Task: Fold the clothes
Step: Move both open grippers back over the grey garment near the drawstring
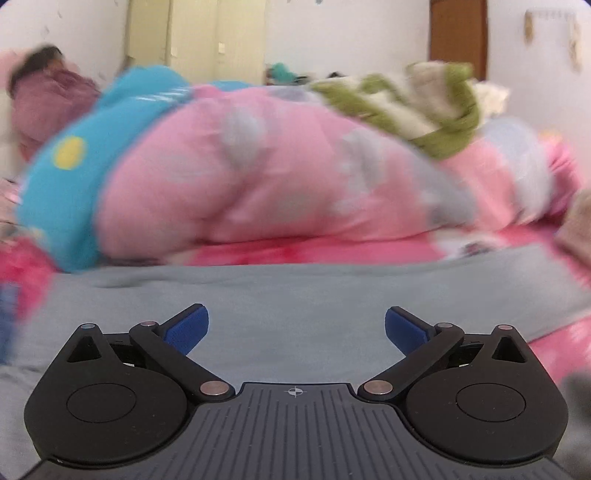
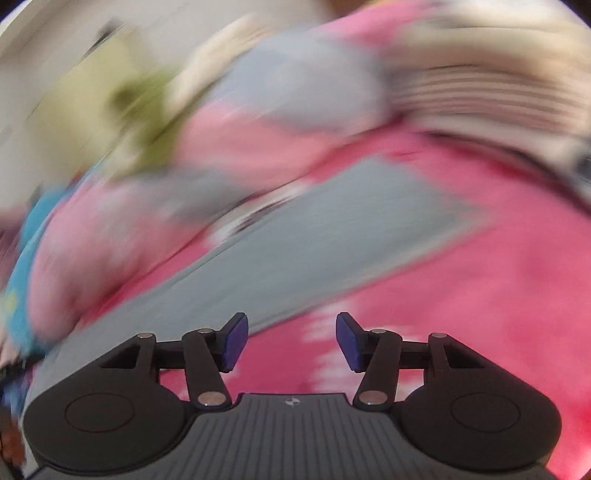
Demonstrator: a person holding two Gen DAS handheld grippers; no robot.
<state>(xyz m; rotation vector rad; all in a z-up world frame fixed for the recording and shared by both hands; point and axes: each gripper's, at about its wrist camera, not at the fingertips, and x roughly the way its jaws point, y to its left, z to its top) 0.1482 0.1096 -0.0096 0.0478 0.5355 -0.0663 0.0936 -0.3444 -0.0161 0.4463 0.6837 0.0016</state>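
Left wrist view: left gripper (image 1: pixel 296 329) hangs low over a grey cloth (image 1: pixel 295 295), jaws spread wide, nothing between them. The cloth lies flat on the pink bed sheet (image 1: pixel 332 253), a long strip running away to the right. Right gripper (image 2: pixel 291 341) sits over the sheet just off the cloth's near edge, jaws apart and empty too.

Both views are smeared, the right one badly, so I can't tell whether the cloth is already folded or just spread out.

Risks as I see them: a pinch at the edge could catch the sheet along with the cloth and drag both. The quilt (image 1: pixel 258 177) is heaped right behind the cloth's far edge, so a lifted end could snag on it.

Surface is a soft bed, so it gives under pressure. Green-and-cream garment (image 1: pixel 424 110) lies on top of the quilt. White walls, cream wardrobe (image 1: pixel 192 33), brown door (image 1: pixel 458 37) behind.
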